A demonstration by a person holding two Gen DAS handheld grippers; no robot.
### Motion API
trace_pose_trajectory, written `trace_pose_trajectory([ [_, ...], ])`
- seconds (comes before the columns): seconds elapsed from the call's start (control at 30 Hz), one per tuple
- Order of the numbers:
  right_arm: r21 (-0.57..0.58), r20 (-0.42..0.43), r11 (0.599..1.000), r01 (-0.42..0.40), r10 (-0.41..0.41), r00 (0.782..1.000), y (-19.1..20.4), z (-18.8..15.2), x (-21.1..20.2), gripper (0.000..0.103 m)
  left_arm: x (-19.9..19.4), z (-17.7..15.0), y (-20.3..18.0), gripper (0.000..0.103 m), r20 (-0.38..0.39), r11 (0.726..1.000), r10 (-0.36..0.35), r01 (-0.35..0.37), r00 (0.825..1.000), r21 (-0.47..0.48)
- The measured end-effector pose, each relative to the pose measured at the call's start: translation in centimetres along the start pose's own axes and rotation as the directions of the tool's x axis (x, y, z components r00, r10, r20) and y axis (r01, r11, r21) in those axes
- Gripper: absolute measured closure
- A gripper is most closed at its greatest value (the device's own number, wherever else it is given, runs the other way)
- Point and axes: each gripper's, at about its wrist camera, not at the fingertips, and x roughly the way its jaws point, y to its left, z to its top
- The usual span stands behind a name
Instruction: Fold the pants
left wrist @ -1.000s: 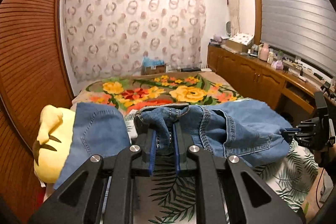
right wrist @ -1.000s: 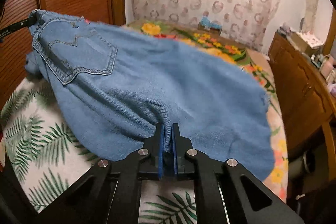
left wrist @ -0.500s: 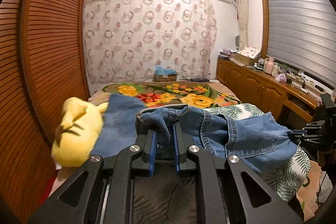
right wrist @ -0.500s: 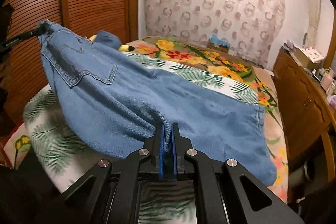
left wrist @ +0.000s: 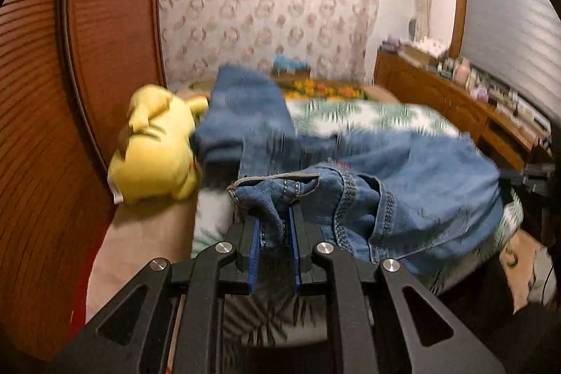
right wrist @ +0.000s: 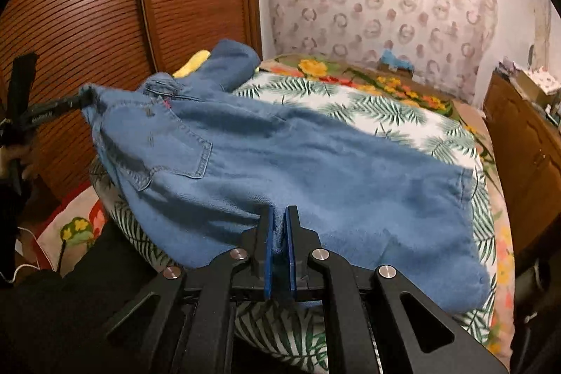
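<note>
Both tongs, left and right, pinch denim pants over the bed.

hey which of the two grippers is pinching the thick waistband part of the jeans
The left gripper: its pads clamp a bunched, stitched waistband corner of the jeans. The right gripper is shut on a plain, seamless edge of the denim instead.
</note>
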Motion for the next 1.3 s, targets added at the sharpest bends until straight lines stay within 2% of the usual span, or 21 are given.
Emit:
trace_pose_trajectory([
  [0.03, 0.009, -0.006, 1.0, -0.003, 0.003, 1.0, -0.5, -0.3, 0.1, 0.096, 0.4, -0.6, -0.1, 0.087, -0.02, 1.0, 0.004, -0.004, 1.0, 0.004],
  [0.13, 0.03, -0.015, 1.0, -0.006, 0.006, 1.0, -1.2, -0.5, 0.3, 0.082, 0.9, -2.0, 0.1, 0.086, -0.067, 1.0, 0.002, -0.002, 0.998, -0.005],
  [0.17, 0.035, -0.019, 0.999, 0.004, -0.004, 1.0, -1.7, -0.8, 0.3, 0.076, 1.1, -2.2, 0.2, 0.082, -0.078, 1.0, 0.007, -0.007, 0.997, -0.005],
  [0.23, 0.046, -0.02, 0.999, 0.019, -0.018, 1.0, -2.1, -0.9, 0.3, 0.072, 1.0, -2.4, 0.3, 0.073, -0.08, 1.0, 0.015, -0.015, 0.997, -0.003],
  [0.3, 0.064, -0.017, 0.998, 0.028, -0.027, 0.999, -2.5, -1.1, 0.1, 0.066, 0.6, -2.5, 0.5, 0.051, -0.069, 1.0, 0.017, -0.018, 0.997, -0.013],
  [0.33, 0.079, -0.016, 0.996, 0.036, -0.035, 0.999, -3.2, -1.4, 0.0, 0.066, 0.5, -2.2, 0.6, 0.046, -0.06, 1.0, 0.017, -0.018, 0.998, -0.016],
  [0.37, 0.087, -0.014, 0.995, 0.043, -0.042, 0.999, -3.1, -1.9, -0.5, 0.065, 0.3, -2.0, 0.5, 0.033, -0.052, 1.0, 0.019, -0.02, 0.998, -0.017],
  [0.4, 0.093, -0.012, 0.995, 0.048, -0.047, 0.999, -2.9, -1.9, -0.3, 0.064, 0.3, -1.9, 0.5, 0.026, -0.041, 1.0, 0.02, -0.021, 0.999, -0.018],
  [0.5, 0.111, -0.006, 0.992, 0.065, -0.065, 0.998, -3.9, -2.3, -0.4, 0.063, 0.3, -1.2, 0.3, 0.026, -0.024, 1.0, 0.012, -0.012, 1.0, -0.003],
  [0.73, 0.145, -0.008, 0.982, 0.122, -0.122, 0.992, -3.4, -2.9, 1.0, 0.062, 1.4, 1.0, 0.0, 0.026, 0.028, 1.0, -0.006, 0.005, 1.0, 0.018],
  [0.83, 0.162, -0.019, 0.977, 0.141, -0.14, 0.99, -3.6, -3.2, 1.3, 0.062, 3.3, 2.5, 0.4, 0.026, 0.011, 1.0, -0.021, 0.021, 1.0, 0.014],
  [0.93, 0.174, -0.022, 0.972, 0.157, -0.155, 0.988, -4.1, -3.6, 1.3, 0.062, 5.2, 3.8, 0.3, 0.026, -0.006, 0.999, -0.003, 0.004, 1.0, 0.04],
  [1.17, 0.214, -0.028, 0.961, 0.177, -0.175, 0.984, -5.2, -4.1, 0.5, 0.062, 9.8, 5.6, 0.7, 0.027, -0.11, 0.997, 0.033, -0.024, 0.993, 0.079],
  [1.23, 0.219, -0.03, 0.959, 0.177, -0.175, 0.984, -5.1, -4.3, 0.5, 0.062, 10.4, 5.7, 0.9, 0.03, -0.12, 0.997, 0.031, -0.021, 0.992, 0.08],
  [1.3, 0.222, -0.032, 0.959, 0.179, -0.176, 0.984, -5.1, -4.4, 0.5, 0.062, 11.1, 5.8, 1.3, 0.045, -0.138, 0.998, 0.006, 0.004, 0.99, 0.065],
])
